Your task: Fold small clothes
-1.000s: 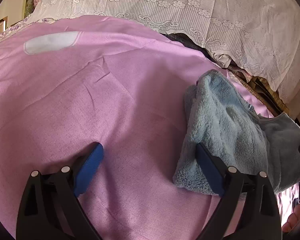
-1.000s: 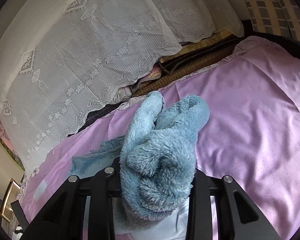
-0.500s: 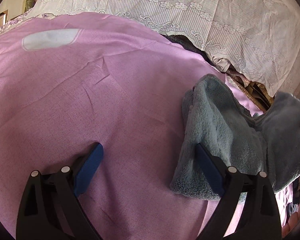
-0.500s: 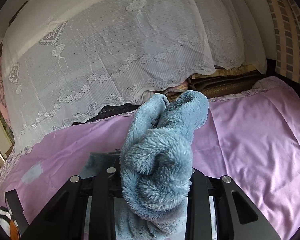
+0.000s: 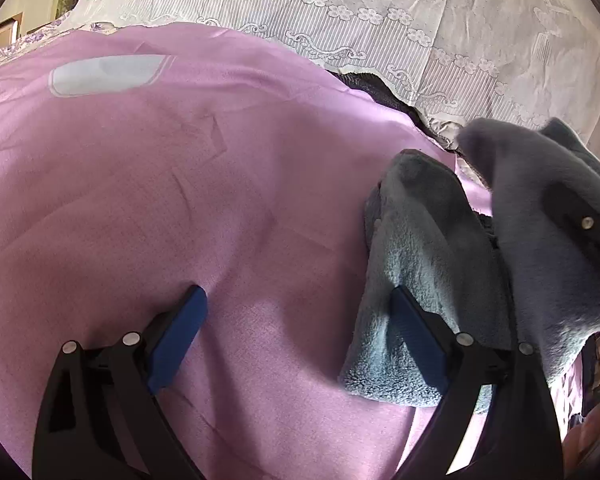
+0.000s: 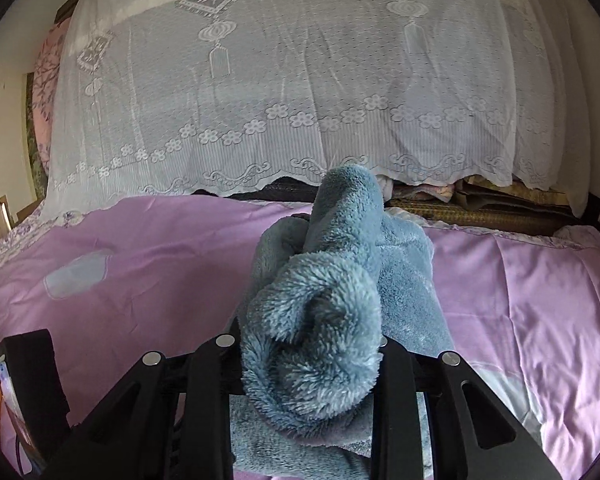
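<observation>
A fluffy blue-grey fleece garment (image 5: 424,264) lies on the pink bedspread (image 5: 180,200) at the right of the left wrist view. My left gripper (image 5: 296,324) is open, low over the bedspread; its right finger (image 5: 416,340) rests against the garment's left edge. My right gripper (image 6: 308,344) is shut on a bunched part of the garment (image 6: 324,300) and holds it up. That raised part and the right gripper show in the left wrist view (image 5: 556,216).
A white lace cover (image 6: 300,100) drapes over stacked bedding at the back of the bed. A pale blue patch (image 5: 104,76) is printed on the bedspread at far left. Woven mats (image 6: 480,208) lie under the lace at back right.
My right gripper has lifted the bunched garment end higher and swung it toward the left, over the part on the bed. My left gripper has stayed in place.
</observation>
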A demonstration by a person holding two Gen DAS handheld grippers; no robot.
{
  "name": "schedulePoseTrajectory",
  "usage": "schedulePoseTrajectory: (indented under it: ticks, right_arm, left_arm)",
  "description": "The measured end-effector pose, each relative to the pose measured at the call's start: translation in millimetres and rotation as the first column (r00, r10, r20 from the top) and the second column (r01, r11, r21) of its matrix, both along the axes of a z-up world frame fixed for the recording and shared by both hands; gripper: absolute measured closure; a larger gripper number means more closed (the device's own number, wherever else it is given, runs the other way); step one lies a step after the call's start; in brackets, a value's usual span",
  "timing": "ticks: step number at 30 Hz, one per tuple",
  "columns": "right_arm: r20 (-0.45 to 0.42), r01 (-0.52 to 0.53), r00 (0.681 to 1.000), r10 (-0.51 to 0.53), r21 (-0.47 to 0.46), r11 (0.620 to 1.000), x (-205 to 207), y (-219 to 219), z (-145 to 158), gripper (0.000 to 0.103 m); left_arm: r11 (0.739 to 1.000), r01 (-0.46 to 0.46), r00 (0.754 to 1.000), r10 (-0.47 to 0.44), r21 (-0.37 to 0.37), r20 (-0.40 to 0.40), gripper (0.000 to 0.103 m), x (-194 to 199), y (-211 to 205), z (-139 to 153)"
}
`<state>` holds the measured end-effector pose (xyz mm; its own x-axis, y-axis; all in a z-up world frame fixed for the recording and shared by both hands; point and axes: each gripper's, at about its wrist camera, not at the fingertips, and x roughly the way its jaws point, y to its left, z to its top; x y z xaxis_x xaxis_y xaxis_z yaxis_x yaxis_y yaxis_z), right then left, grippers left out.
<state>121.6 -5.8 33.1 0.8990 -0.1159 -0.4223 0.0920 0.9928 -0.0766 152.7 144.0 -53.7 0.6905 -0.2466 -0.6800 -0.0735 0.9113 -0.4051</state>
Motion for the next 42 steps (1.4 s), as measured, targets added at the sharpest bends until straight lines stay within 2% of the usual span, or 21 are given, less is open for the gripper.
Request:
schedulePoseTrajectory:
  ticks: [6, 11, 14, 16, 24, 28, 30, 32, 33, 34, 37, 40, 41, 42]
  right_arm:
    - [-0.087, -0.077, 0.994, 0.072, -0.052, 0.996, 12.1, 26.2, -27.7, 0.075]
    - [-0.162, -0.122, 0.979, 0.124, 0.021, 0.992, 21.5, 15.8, -37.5, 0.073]
    - [-0.168, -0.154, 0.974, 0.154, 0.01, 0.988, 19.0, 18.4, -35.8, 0.066]
    - [-0.167, -0.179, 0.969, 0.183, 0.036, 0.983, 15.6, 18.7, -32.7, 0.054]
    - [-0.092, -0.253, 0.959, 0.267, 0.139, 0.957, 1.1, 10.4, -8.4, 0.052]
    - [0.009, -0.327, 0.943, 0.331, 0.192, 0.925, -15.6, 1.8, 8.3, 0.051]
    - [0.074, -0.332, 0.943, 0.323, 0.181, 0.926, -23.8, -2.5, 18.8, 0.051]
    - [0.116, -0.27, 0.96, 0.254, 0.153, 0.951, -26.3, -8.1, 26.5, 0.051]
    - [0.107, -0.233, 0.97, 0.219, 0.134, 0.963, -23.1, -9.6, 26.9, 0.054]
    - [0.089, -0.179, 0.981, 0.17, 0.098, 0.979, -17.5, -10.8, 24.8, 0.062]
    - [0.027, -0.088, 0.996, 0.087, 0.061, 0.994, -0.9, -19.7, 9.3, 0.069]
    - [-0.098, -0.09, 0.989, 0.107, 0.161, 0.983, 20.5, -33.3, -18.9, 0.069]
    - [-0.123, -0.105, 0.984, 0.128, 0.173, 0.979, 25.0, -32.3, -28.8, 0.069]
    - [-0.131, -0.119, 0.982, 0.138, 0.141, 0.983, 26.1, -26.3, -36.4, 0.069]
  left_arm:
    - [1.0, -0.006, 1.0, 0.006, 0.006, -0.007, 0.012, 1.4, -2.6, -2.2]
    - [0.999, -0.003, 1.0, 0.003, 0.043, -0.01, 0.012, 2.7, -3.7, -4.4]
    - [0.999, -0.003, 1.0, 0.003, 0.033, -0.01, 0.011, 3.1, -3.4, -4.4]
    - [1.0, -0.002, 1.0, 0.003, 0.027, -0.009, 0.011, 2.9, -2.4, -4.5]
    - [1.0, -0.001, 1.0, 0.001, 0.027, -0.008, 0.011, 1.9, -5.8, -2.0]
    - [1.0, -0.001, 1.0, 0.001, 0.026, -0.008, 0.011, 1.9, -5.9, -1.5]
    - [1.0, -0.001, 1.0, 0.001, 0.027, -0.008, 0.011, 1.6, -5.9, -1.2]
    - [1.0, -0.004, 1.0, 0.004, 0.019, -0.005, 0.011, 1.0, -4.8, -0.4]
    - [1.0, -0.008, 1.0, 0.008, 0.01, 0.0, 0.011, -0.7, -2.7, -0.1]
    - [1.0, -0.018, 1.0, 0.018, -0.013, 0.011, 0.011, -3.0, 0.8, 1.4]
    - [0.993, -0.055, 0.997, 0.061, -0.107, 0.046, 0.011, -10.7, 16.8, 7.2]
    - [0.982, -0.114, 0.989, 0.126, -0.15, 0.077, 0.011, -17.8, 31.0, 14.7]
    - [0.98, -0.131, 0.986, 0.145, -0.152, 0.083, 0.011, -19.6, 34.2, 16.9]
    - [0.977, -0.149, 0.983, 0.163, -0.151, 0.087, 0.011, -20.5, 36.4, 18.8]
